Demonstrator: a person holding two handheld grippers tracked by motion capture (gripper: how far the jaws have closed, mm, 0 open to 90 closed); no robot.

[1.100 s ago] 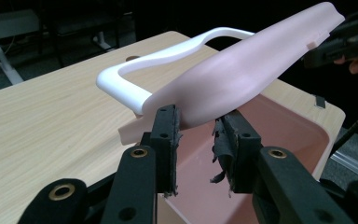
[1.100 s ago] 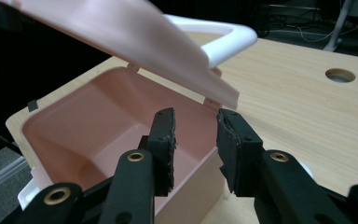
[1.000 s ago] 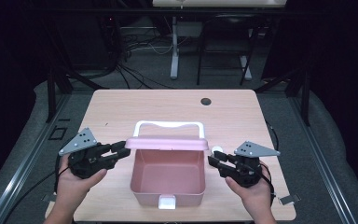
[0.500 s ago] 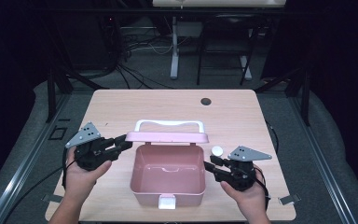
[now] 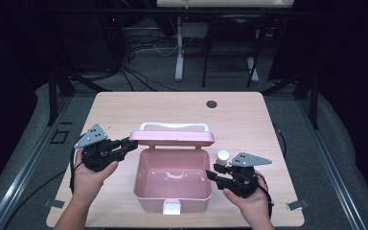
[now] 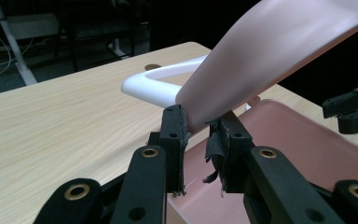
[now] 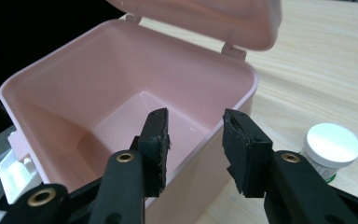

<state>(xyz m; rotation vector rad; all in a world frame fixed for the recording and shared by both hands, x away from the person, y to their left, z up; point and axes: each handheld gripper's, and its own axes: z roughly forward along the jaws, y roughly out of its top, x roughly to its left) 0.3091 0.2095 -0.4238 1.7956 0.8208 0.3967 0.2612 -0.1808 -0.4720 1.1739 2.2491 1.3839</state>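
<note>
A pink box (image 5: 172, 184) is sitting near the 6 o'clock edge of the tabletop (image 5: 124, 110), with its lid (image 5: 171, 138) tilted up and back toward 12 o'clock and a white handle (image 5: 174, 126) showing behind it. The left gripper (image 5: 128, 145) is reaching in from 9 o'clock and grasping the lid's left edge; in the left gripper view its pads are pressing on the pink rim (image 6: 200, 114), the jaws having just been closing on it. The right gripper (image 5: 212, 173) is hovering at the box's 3 o'clock wall, released, its jaws having just been opening with nothing clamped between them; in the right gripper view they are straddling the box's near rim (image 7: 200, 140) without pressing on it.

Judging by this, the opening is nearly done: the lid is already up and the box is looking empty inside. What seems to be remaining is laying the lid fully back and, probably, loading the small white-capped jar (image 5: 223, 158) standing just beside the box at 3 o'clock.

The hinges are mostly hidden behind the lid, the white latch (image 5: 171, 207) at the front is hard to make out, and the jar's label is cut off in the right gripper view (image 7: 331, 147).
</note>
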